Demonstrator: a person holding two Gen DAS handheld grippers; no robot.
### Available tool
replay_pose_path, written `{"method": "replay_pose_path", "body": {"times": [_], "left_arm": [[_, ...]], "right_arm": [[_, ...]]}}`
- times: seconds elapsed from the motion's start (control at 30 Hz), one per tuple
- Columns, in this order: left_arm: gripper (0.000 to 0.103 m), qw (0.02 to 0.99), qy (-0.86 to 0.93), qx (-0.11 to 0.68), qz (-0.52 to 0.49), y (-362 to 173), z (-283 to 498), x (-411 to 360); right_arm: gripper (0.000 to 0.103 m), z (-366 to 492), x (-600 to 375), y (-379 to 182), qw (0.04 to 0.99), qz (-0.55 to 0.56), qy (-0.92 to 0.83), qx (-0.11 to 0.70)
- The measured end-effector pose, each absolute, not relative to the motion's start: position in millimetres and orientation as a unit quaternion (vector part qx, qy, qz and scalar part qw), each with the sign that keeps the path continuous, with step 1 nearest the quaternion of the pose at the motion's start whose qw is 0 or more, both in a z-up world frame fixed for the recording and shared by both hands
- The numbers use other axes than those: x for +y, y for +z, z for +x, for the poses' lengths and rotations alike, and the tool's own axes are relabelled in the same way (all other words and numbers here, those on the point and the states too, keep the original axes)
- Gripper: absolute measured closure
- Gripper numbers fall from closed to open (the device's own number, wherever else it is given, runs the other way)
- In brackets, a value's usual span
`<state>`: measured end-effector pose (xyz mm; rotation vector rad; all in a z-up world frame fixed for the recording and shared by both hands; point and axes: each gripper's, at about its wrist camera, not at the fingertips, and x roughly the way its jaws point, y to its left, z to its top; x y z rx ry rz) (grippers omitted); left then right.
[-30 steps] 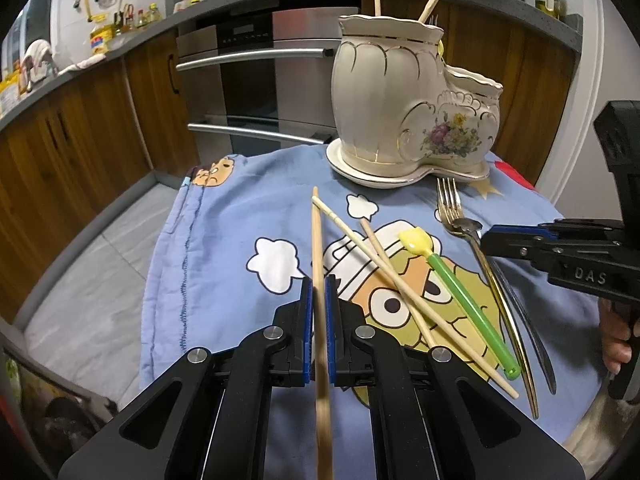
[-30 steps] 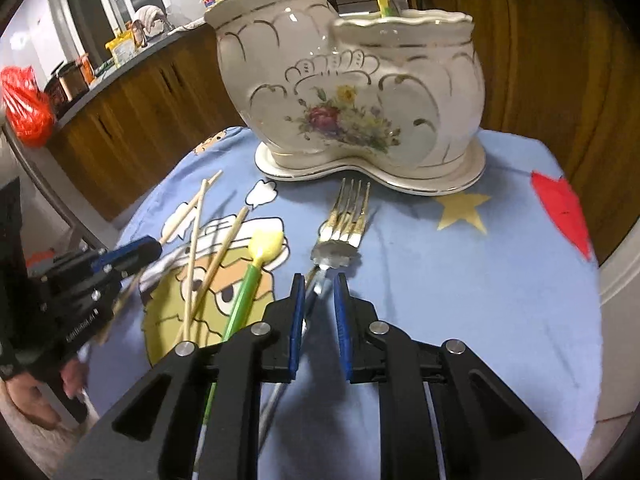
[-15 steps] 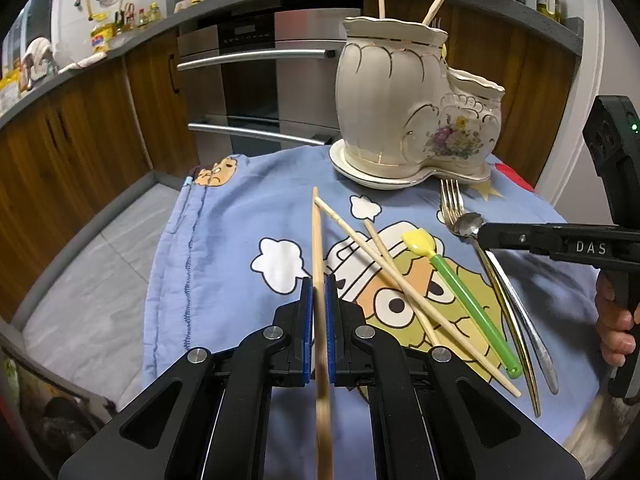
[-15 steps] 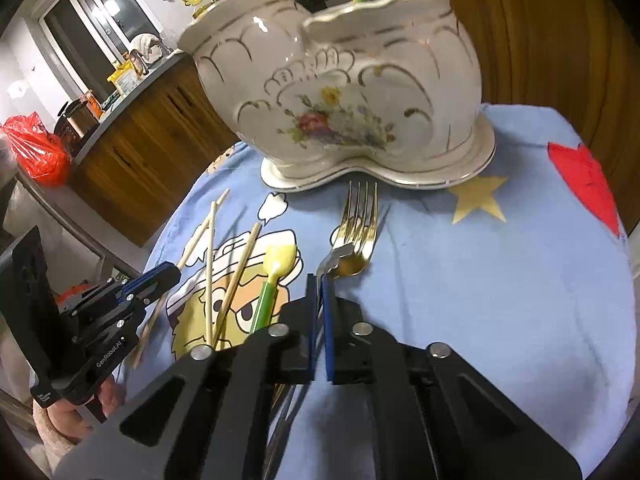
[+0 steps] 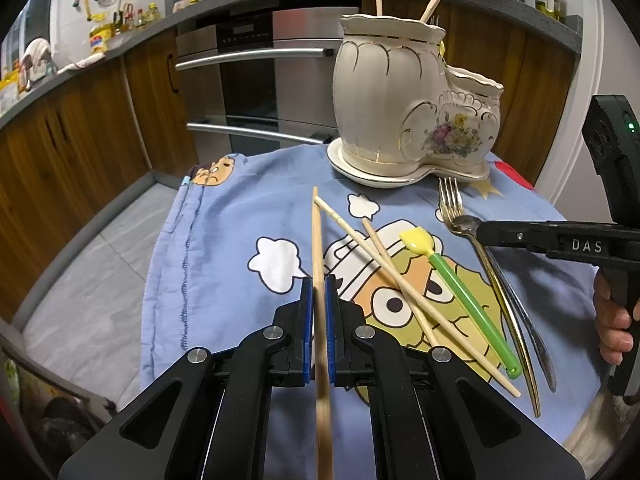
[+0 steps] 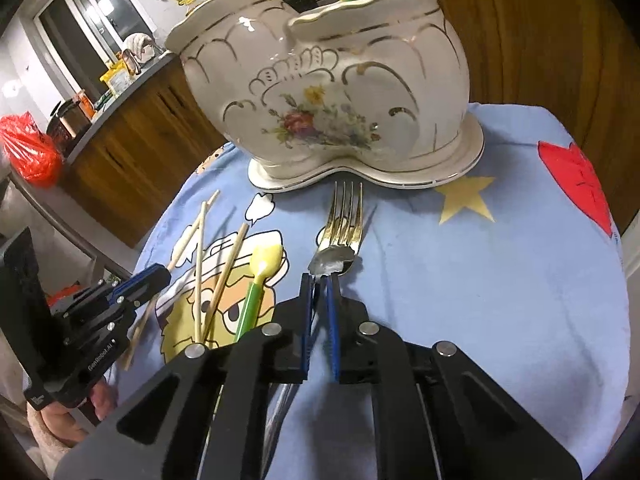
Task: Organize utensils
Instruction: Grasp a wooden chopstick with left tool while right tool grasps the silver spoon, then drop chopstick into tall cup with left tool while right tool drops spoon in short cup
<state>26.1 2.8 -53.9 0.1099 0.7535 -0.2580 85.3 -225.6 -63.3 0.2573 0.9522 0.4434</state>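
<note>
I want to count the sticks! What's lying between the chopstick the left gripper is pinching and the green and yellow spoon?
Two loose chopsticks, crossing each other on the cloth, lie between the held chopstick and the green spoon; the left wrist view shows it.

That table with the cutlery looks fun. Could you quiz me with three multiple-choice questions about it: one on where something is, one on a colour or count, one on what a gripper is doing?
1. Where does the fork lie?
A. inside the holder
B. on the cloth just in front of the ceramic holder
C. on the floor

2. What colour is the handle of the small yellow-headed spoon?
A. green
B. red
C. black

3. What is the left gripper doing?
A. hanging open over bare cloth
B. closed on a fork
C. closed on a wooden chopstick

Answers:
1 B: its tines point at the holder's base, on the blue cloth.
2 A: the handle is bright green below the yellow head.
3 C: the chopstick runs between the blue pads, which press on both sides.
</note>
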Motion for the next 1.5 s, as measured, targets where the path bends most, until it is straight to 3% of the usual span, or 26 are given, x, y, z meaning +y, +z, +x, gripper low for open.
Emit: {"method": "replay_pose_path", "body": {"times": [0.13,0.27,0.43,0.5,0.67,1.13,1.5], "left_arm": [[0.097,0.920,-0.125,0.368,0.054,-54,26,3],[0.097,0.920,-0.126,0.367,0.052,-54,27,3],[0.097,0.920,-0.127,0.368,0.054,-55,27,2],[0.097,0.919,-0.128,0.368,0.055,-55,27,2],[0.097,0.920,-0.126,0.368,0.055,-55,26,4],[0.097,0.926,-0.129,0.352,0.045,-48,23,6],[0.097,0.955,-0.140,0.263,0.004,-9,8,12]], "right_arm": [[0.091,88,-230,-65,0.854,0.137,0.209,0.457],[0.080,86,-233,-65,0.851,0.140,0.213,0.459],[0.080,87,-232,-67,0.850,0.136,0.220,0.460],[0.090,89,-233,-68,0.848,0.138,0.223,0.460],[0.101,82,-226,-62,0.855,0.127,0.225,0.450],[0.102,58,-231,-23,0.895,0.101,0.223,0.373],[0.102,31,-226,13,0.951,0.020,0.180,0.251]]}}
